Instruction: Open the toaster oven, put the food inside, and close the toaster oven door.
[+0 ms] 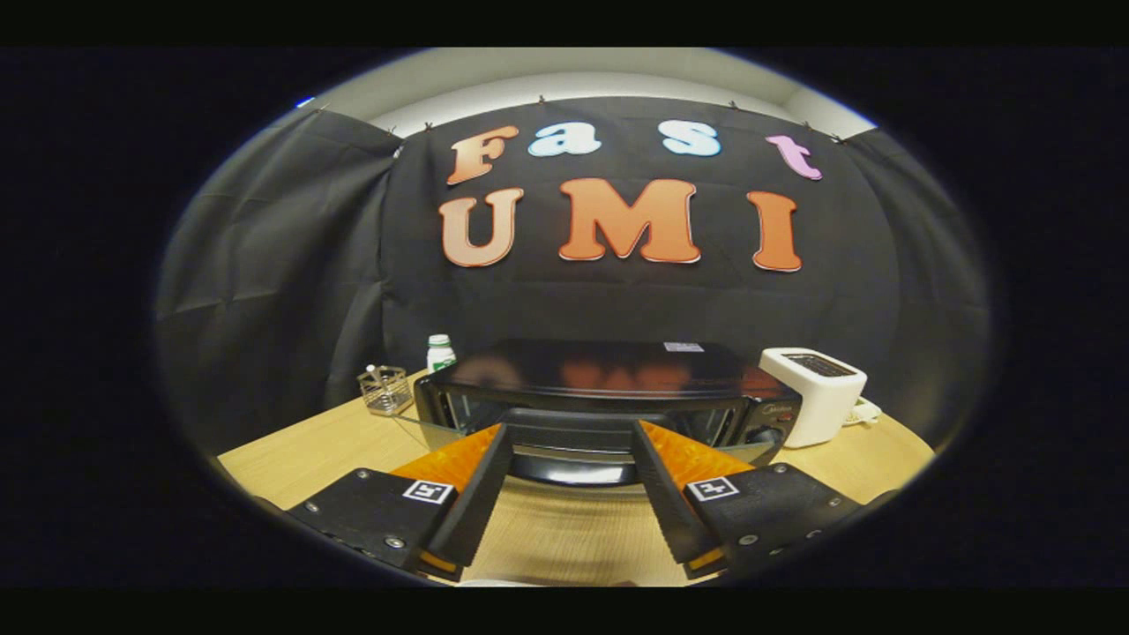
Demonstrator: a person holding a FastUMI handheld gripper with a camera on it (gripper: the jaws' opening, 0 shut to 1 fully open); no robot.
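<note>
Off to the left of the tongs (569,432) and well beyond them, a small wire basket (385,391) is sitting on the wooden table (300,450), and a white bottle with a green cap (439,352) is standing just behind it, beside the oven's left corner.

Straight ahead, the toaster oven (609,392) is filling the space past the fingertips. Its glass door (459,432) is hanging open, lowered toward the tongs, and the dark bar of the door handle (571,469) is lying between the two fingers (472,494), just below their tips. The tongs are standing open, the fingers spread wide with nothing pressed between them; the handle looks close to them, but whether either finger is touching it cannot be told.

To the right of the tongs, beyond the oven's control panel, a white pop-up toaster (818,392) is resting on the table.

The opening step seems done or nearly so. To finish it well, the door should be eased fully down until level, then the fingers drawn straight back so they are not dragging the handle or rocking the oven. The food is still to be fetched; a pale edge below the fingers may be part of it, but that is unclear.
</note>
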